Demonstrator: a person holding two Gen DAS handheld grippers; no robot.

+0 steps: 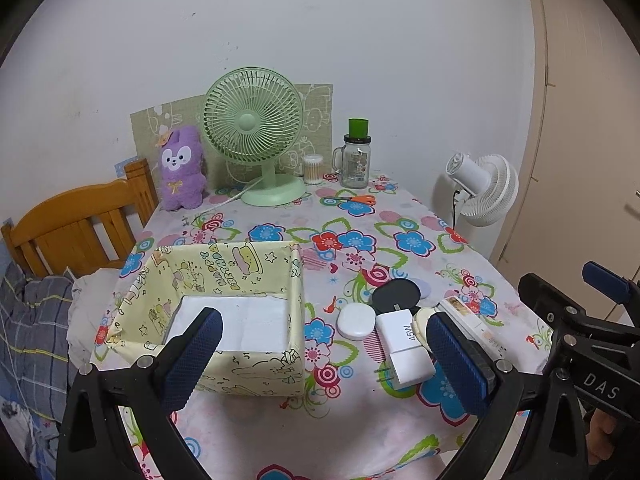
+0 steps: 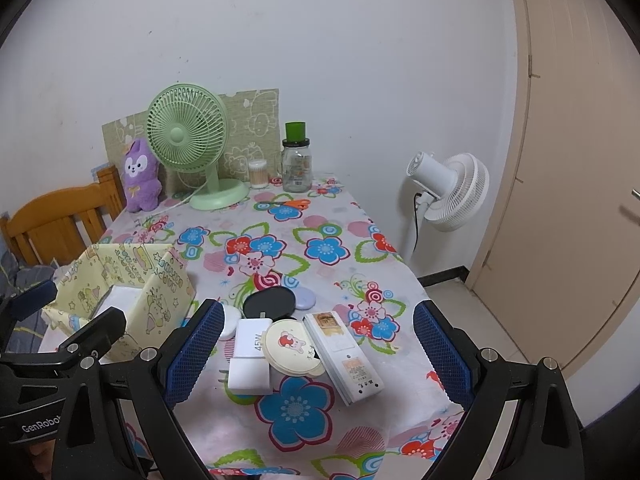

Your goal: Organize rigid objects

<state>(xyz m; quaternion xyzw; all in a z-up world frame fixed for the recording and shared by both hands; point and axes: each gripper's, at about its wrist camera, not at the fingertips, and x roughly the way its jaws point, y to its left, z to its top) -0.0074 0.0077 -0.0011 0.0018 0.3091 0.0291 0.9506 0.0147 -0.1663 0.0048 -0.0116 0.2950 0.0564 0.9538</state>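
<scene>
A yellow patterned fabric box (image 1: 248,280) (image 2: 160,280) stands open on the flowered tablecloth, only a white liner showing inside. Right of it lies a cluster: a white 45W charger (image 1: 404,348) (image 2: 250,354), a white oval case (image 1: 355,321), a black round disc (image 1: 396,292) (image 2: 269,302), a cream round compact (image 2: 290,346), a long white remote (image 2: 344,354) and a lilac oval piece (image 2: 306,297). My left gripper (image 1: 324,364) is open, above the box's near right corner. My right gripper (image 2: 320,356) is open, around the cluster from above.
At the table's back stand a green desk fan (image 1: 256,140), a purple plush (image 1: 182,168), a glass jar with green cap (image 1: 356,160), a cotton-swab tub (image 1: 313,169) and orange scissors (image 1: 354,199). A wooden chair (image 1: 76,224) is left; a white floor fan (image 1: 486,190) is right.
</scene>
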